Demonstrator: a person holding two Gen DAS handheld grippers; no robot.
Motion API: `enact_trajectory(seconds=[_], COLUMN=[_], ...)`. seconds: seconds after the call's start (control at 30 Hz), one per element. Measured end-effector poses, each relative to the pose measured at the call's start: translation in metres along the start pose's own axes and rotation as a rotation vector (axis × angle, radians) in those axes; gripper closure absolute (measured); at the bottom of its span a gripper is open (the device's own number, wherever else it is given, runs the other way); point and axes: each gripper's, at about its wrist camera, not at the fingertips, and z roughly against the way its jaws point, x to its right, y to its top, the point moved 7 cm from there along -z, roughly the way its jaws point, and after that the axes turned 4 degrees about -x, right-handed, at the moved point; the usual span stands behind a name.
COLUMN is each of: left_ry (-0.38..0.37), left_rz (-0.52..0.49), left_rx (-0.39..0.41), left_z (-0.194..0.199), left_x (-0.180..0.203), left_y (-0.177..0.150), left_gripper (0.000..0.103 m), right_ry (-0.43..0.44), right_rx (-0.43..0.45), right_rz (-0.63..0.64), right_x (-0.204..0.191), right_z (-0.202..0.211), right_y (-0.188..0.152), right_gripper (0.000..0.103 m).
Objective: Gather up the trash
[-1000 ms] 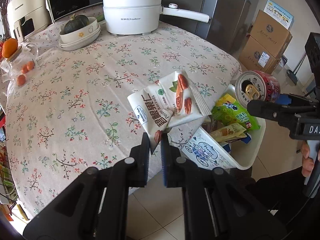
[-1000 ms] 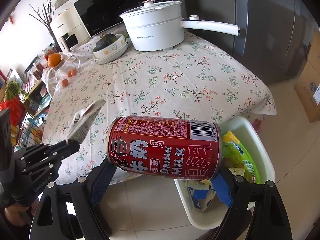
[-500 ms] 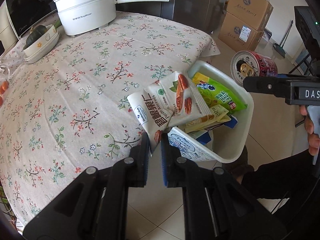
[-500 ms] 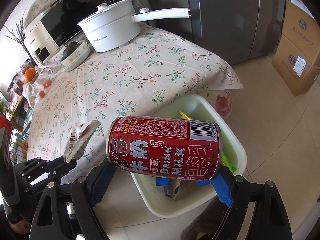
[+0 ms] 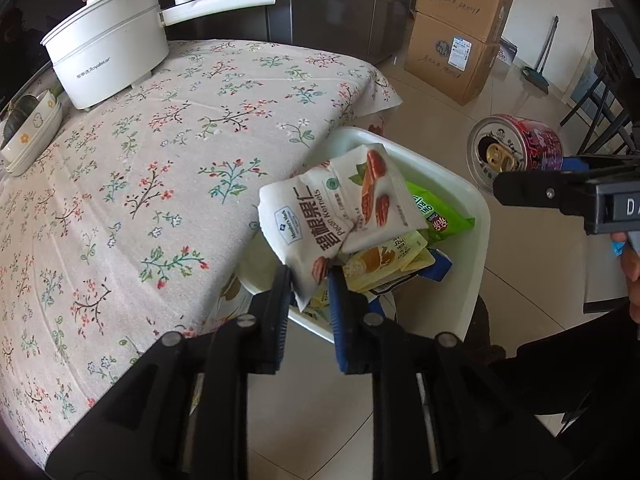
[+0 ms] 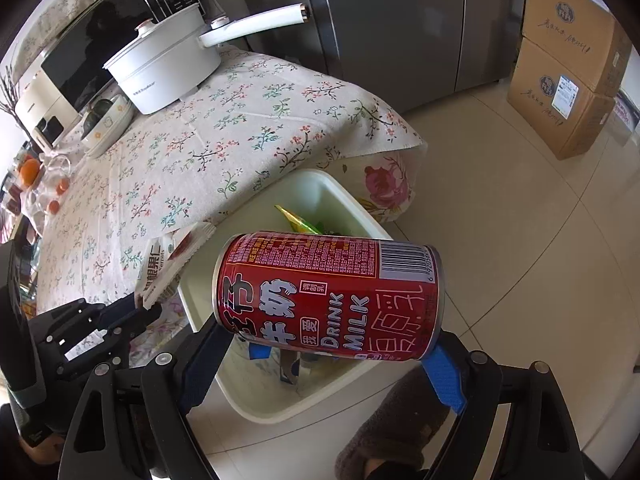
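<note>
My left gripper (image 5: 310,282) is shut on a white pecan kernels packet (image 5: 340,216) and holds it over the near end of the white trash bin (image 5: 476,220). The bin holds a green packet (image 5: 440,216), a yellow packet (image 5: 384,260) and other wrappers. My right gripper (image 6: 328,340) is shut on a red milk drink can (image 6: 328,296), held sideways above the bin (image 6: 320,188). The can also shows in the left wrist view (image 5: 516,152), to the right of the bin. The packet and left gripper show in the right wrist view (image 6: 172,264).
The bin stands on the tiled floor beside the table with a floral cloth (image 5: 160,152). A white pot (image 5: 108,60), a bowl with a squash (image 6: 106,118) and oranges (image 6: 30,170) stand on the table. Cardboard boxes (image 5: 456,40) and a fridge (image 6: 400,20) are behind.
Both grippers have moved off the table towards the bin. The packet now hangs over the bin's near end and the can is above the bin. Both grips are unchanged.
</note>
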Motion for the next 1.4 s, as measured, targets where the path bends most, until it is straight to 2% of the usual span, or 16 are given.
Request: enact_trajectory(seconds=[0.03,0.17,0.3,0.57,0.67,0.77,0.9,1.07,1.23,1.4], left_ry=[0.008,0.079,0.136,0.175,0.198,0.220,0.234,0.243,0.295,0.330], left_rz=[-0.006,-0.015,0.016,0.094,0.123,0.138,0.158,0.189,0.213,0.269], left_rx=[0.003,0.007,-0.009,-0.018,-0.018,0.001,0.032,0.062,0.082,0.165], left_z=[0.000,0.001,0.005,0.019,0.025,0.034,0.048,0.068,0.096,0.139], left_x=[0.000,-0.005,-0.016,-0.042,-0.050,-0.054,-0.057,-0.058,-0.061,-0.062], left_y=[0.001,0.001,-0.002,-0.013,-0.017,-0.018,-0.020,-0.027,-0.039,-0.053], left_gripper=[0.075,0.040,0.026,0.018,0.012,0.007,0.002,0.001,0.001,0.001], right_ry=[-0.001,-0.003,-0.001,0.000,0.022,0.026,0.030,-0.003,-0.042,-0.048], right_rx=[-0.001,-0.004,-0.012,-0.014,0.004,0.021,0.047,0.080,0.173,0.271], right_rz=[-0.004,-0.005,0.002,0.008,-0.015,-0.021,-0.013,0.024,0.101,0.176], right_x=[0.002,0.003,-0.001,-0.014,-0.017,-0.019,-0.025,-0.034,-0.052,-0.080], right_z=[0.000,0.000,-0.002,-0.009,-0.007,-0.002,0.006,0.020,0.052,0.087], right_y=[0.000,0.001,0.002,0.008,0.013,0.017,0.017,0.009,0.000,-0.022], right_gripper=[0.014,0.014,0.014,0.013,0.005,0.000,0.000,0.000,0.000,0.000])
